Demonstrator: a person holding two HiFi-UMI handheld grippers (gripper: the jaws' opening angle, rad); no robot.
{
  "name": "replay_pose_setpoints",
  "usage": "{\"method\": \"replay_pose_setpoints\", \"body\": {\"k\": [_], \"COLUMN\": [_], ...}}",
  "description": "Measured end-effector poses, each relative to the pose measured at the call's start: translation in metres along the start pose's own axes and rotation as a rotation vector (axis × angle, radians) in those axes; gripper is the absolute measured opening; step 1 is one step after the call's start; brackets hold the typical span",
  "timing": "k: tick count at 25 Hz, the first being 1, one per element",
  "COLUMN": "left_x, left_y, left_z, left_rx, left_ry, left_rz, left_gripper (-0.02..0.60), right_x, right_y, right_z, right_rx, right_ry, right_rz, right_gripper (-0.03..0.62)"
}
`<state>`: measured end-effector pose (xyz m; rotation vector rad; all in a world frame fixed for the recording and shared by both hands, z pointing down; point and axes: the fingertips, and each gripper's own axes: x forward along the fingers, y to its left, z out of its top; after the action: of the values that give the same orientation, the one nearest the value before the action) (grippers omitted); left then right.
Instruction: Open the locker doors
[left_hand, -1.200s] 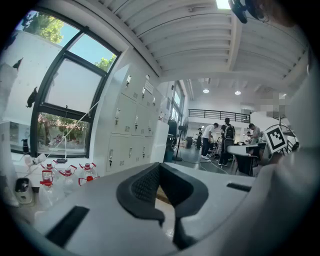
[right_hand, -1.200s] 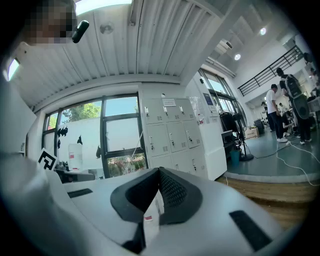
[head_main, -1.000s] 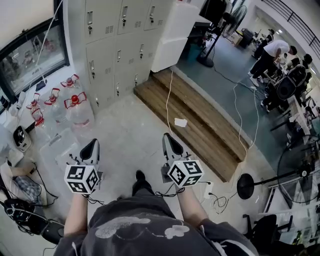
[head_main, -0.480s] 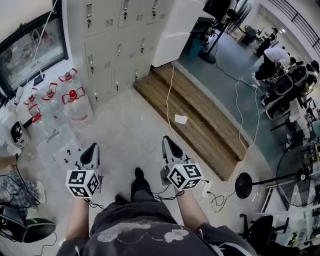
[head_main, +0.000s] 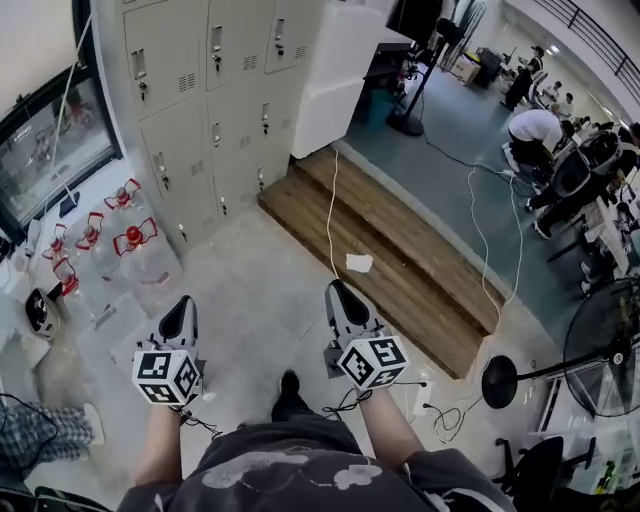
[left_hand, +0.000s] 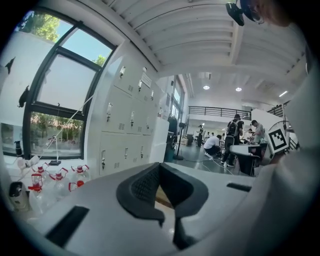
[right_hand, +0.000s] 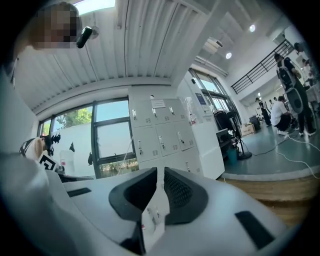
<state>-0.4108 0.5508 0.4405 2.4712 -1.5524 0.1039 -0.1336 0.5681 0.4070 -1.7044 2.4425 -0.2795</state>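
The grey lockers (head_main: 210, 90) stand ahead at the top left of the head view, all doors closed, each with a small handle and vent. They also show in the left gripper view as lockers (left_hand: 125, 125) and in the right gripper view as lockers (right_hand: 165, 130), still some way off. My left gripper (head_main: 180, 318) and right gripper (head_main: 342, 300) are held side by side over the floor, pointing toward them. The left gripper (left_hand: 160, 165) has its tips together and holds nothing. The right gripper (right_hand: 160, 170) is shut and empty too.
Several water jugs with red caps (head_main: 135, 240) stand on the floor left of the lockers, under a window (head_main: 50, 150). A wooden step (head_main: 390, 250) with a white cable (head_main: 330, 210) and a paper (head_main: 359, 262) runs to the right. A white cabinet (head_main: 335, 75) adjoins the lockers. People (head_main: 535, 125) are far right.
The person has stepped forward: the lockers and jugs have come nearer and slid down in the head view. Both grippers keep their spacing and stay shut.
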Motion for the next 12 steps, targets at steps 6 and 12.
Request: {"method": "replay_pose_setpoints", "body": {"k": [6,12], "left_x": [0.090,0.145], "left_y": [-0.020,-0.048], "left_z": [0.058,0.075], "left_rx": [0.144,0.163], "left_ry": [-0.070,-0.082], "left_rz": [0.027,0.044], "left_gripper": [0.008,0.009], "right_x": [0.040,0.065], "right_y": [-0.092,-0.152], "right_z": [0.046,0.059], "right_rx": [0.054,0.108], "right_ry": [-0.082,-0.068], "right_rz": [0.017,0.048], "right_gripper": [0.287,0.321]}}
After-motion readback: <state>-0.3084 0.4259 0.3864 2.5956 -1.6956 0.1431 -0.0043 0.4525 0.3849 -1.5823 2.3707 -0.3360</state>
